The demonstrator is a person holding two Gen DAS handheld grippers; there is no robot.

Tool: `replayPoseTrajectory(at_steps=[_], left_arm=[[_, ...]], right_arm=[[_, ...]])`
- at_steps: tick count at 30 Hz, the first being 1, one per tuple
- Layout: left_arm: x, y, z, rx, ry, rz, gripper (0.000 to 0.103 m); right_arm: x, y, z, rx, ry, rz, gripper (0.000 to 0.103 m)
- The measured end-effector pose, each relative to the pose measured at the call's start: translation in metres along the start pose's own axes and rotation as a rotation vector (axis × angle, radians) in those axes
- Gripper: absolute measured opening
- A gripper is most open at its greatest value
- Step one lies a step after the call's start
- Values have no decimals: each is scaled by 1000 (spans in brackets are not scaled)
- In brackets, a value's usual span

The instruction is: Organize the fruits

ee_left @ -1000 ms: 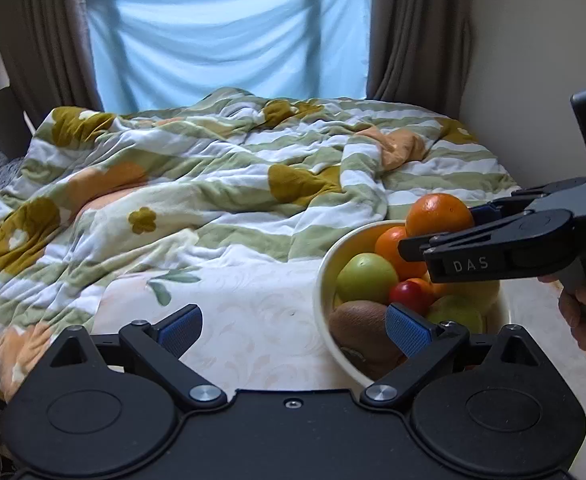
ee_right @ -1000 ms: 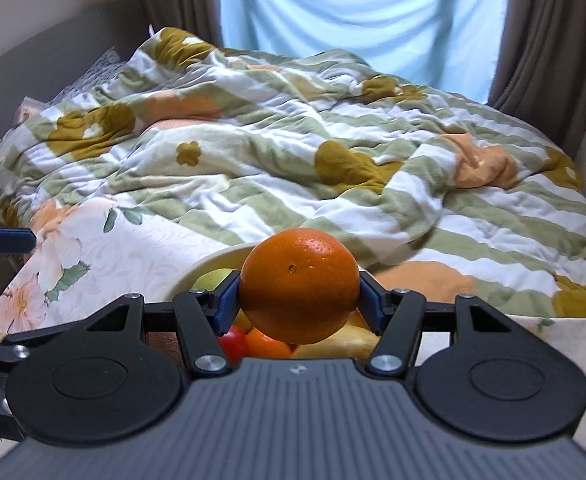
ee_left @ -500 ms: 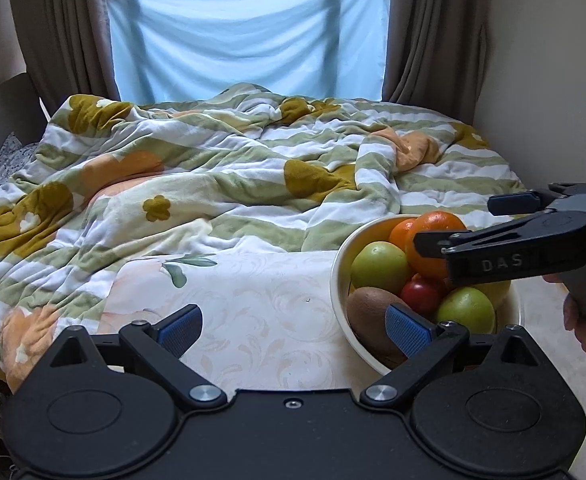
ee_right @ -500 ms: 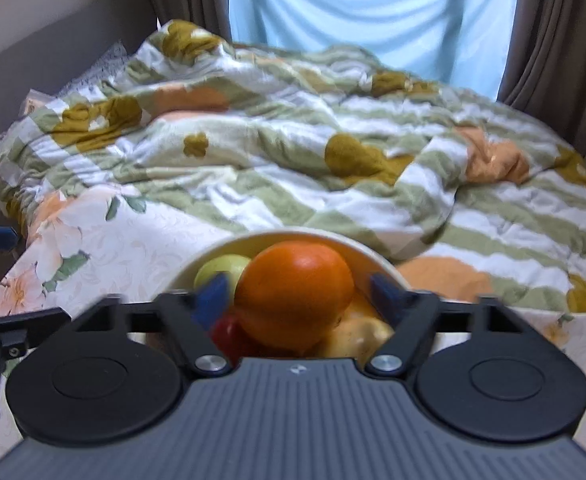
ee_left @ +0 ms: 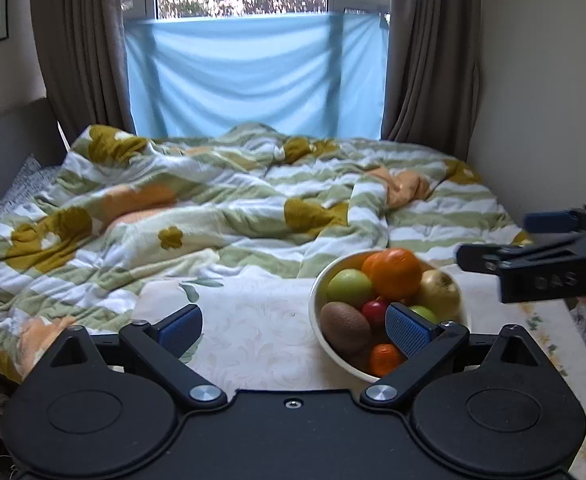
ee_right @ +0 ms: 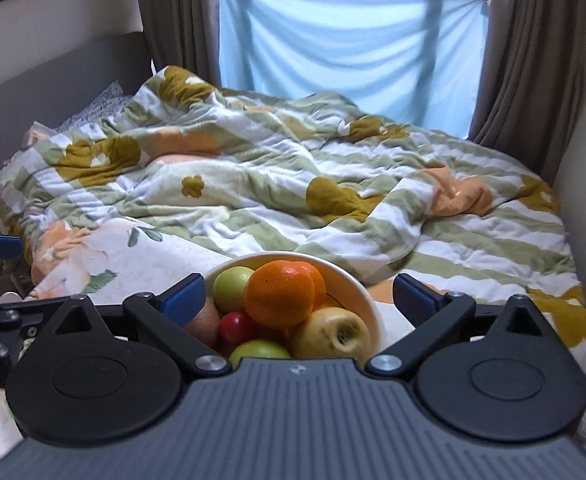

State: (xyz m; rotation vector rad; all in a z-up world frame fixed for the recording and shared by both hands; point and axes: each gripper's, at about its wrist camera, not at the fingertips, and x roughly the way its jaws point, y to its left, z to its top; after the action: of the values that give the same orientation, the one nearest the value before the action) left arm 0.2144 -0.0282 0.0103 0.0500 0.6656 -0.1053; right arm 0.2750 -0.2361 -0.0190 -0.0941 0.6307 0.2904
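Note:
A cream bowl (ee_left: 316, 292) (ee_right: 367, 300) on the floral tabletop holds several fruits. An orange (ee_left: 396, 273) (ee_right: 280, 294) lies on top of the pile, beside a green apple (ee_left: 350, 288) (ee_right: 232, 288), a yellow apple (ee_left: 440, 290) (ee_right: 331, 336), a small red fruit (ee_left: 375, 310) (ee_right: 235, 328), a kiwi (ee_left: 344, 326) and a small mandarin (ee_left: 385, 359). My right gripper (ee_right: 299, 294) stands open wide above the bowl, nothing between its pads. My left gripper (ee_left: 293, 326) is open and empty, its right pad in front of the bowl's near side. The right gripper's fingers (ee_left: 533, 264) show at the right edge of the left wrist view.
The table's floral cloth (ee_left: 253, 332) lies left of the bowl. Behind it spreads a bed with a rumpled striped flowered duvet (ee_left: 233, 208) (ee_right: 293, 184). A blue sheet (ee_left: 253, 76) hangs over the window between brown curtains. A wall closes the right side.
The right gripper opened and left the orange on top of the fruit in the bowl. Both grippers then drew back and rose, so the bowl looks smaller and the window shows.

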Motion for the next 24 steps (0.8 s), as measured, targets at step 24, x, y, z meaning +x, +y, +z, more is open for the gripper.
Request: replayPoseTrajectory(at_steps=[24], left_arm=[[-113,-19,-51,1,0,50,103]], right_arm=[[-175,-3,-88,166,117,-248,103]])
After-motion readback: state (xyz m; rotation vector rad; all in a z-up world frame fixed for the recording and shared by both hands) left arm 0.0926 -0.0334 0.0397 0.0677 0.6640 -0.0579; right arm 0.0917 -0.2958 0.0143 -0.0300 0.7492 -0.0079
